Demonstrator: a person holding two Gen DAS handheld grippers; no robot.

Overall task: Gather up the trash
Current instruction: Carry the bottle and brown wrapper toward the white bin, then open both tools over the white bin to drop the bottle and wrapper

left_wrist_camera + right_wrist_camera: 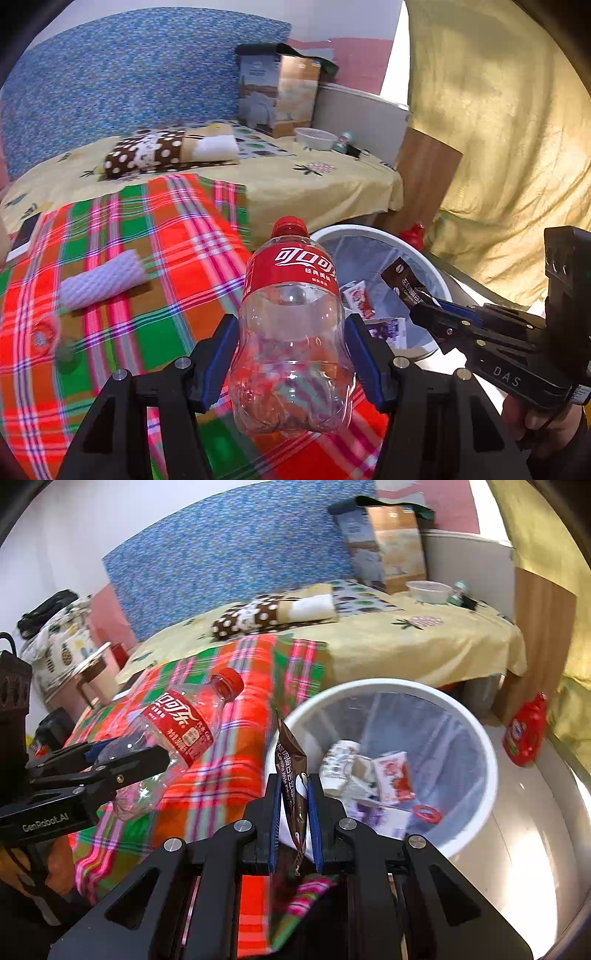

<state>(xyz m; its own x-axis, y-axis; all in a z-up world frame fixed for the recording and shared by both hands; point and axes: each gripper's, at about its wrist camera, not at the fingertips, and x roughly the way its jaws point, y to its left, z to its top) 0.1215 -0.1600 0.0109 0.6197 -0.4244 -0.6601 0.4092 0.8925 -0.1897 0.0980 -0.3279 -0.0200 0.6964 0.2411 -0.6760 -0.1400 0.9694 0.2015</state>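
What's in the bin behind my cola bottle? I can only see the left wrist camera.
Observer: The right wrist view shows a crumpled paper cup lying in the white bin.
Operator: Is there anything tiny down there?
Observer: Yes, a small red ring lies near the bin's front wall.
Operator: Is the other gripper squeezing its packet properly?
Observer: Seen head-on, the right gripper is shut on the brown coffee sachet, with a pad on each side of it.
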